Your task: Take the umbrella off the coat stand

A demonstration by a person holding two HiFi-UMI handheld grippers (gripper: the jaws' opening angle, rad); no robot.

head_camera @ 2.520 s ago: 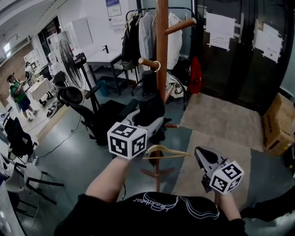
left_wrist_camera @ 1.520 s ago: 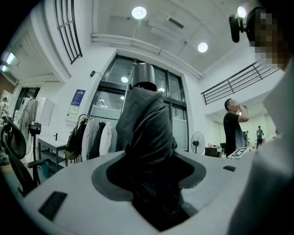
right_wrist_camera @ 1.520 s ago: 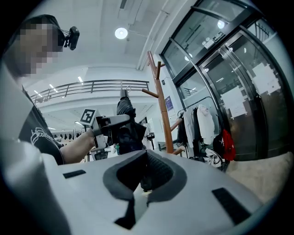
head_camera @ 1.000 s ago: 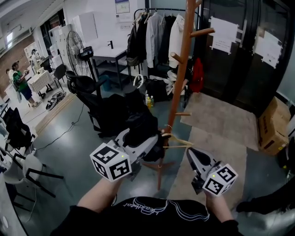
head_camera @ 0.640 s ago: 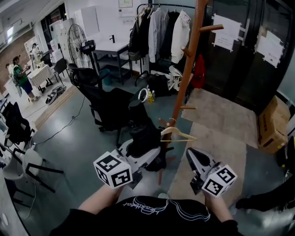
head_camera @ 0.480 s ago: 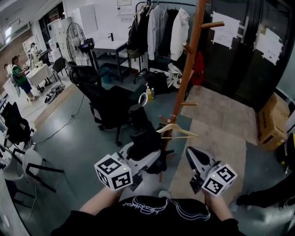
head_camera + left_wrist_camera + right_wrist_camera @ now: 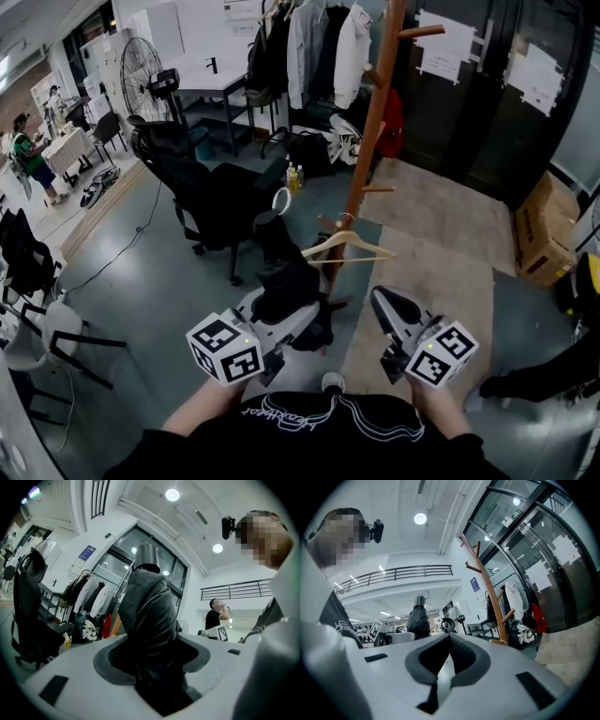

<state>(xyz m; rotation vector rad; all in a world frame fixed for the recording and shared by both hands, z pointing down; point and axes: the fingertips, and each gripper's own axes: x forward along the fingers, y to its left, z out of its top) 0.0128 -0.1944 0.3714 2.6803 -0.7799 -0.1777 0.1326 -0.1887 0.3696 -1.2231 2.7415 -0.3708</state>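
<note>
Far left on the grey floor stands a fan [image 7: 141, 80], and nearer me a black office chair [image 7: 202, 192]. My left gripper [image 7: 286, 319] comes next, held level in front of my chest, its marker cube toward me. Its jaws are clamped on the umbrella [image 7: 279, 272], a black folded one that sticks out past the jaws with its cap and wrist loop at the far end. In the left gripper view the dark folds of the umbrella [image 7: 147, 616] fill the gap between the pads of the left gripper [image 7: 154, 667], pressed on both sides.

The umbrella is clear of the coat stand [image 7: 368, 122], which rises just to its right, a brown wooden post with pegs. A wooden hanger [image 7: 349, 246] hangs low on it, near the umbrella but apart from it.

Right of that is my right gripper [image 7: 382, 302], also level, holding nothing. In the right gripper view its pads meet at the tips [image 7: 449, 639], and the coat stand [image 7: 487, 597] shows beyond. Under it lies a beige rug [image 7: 441, 281], and a cardboard box [image 7: 544, 234] sits at the far right.
</note>
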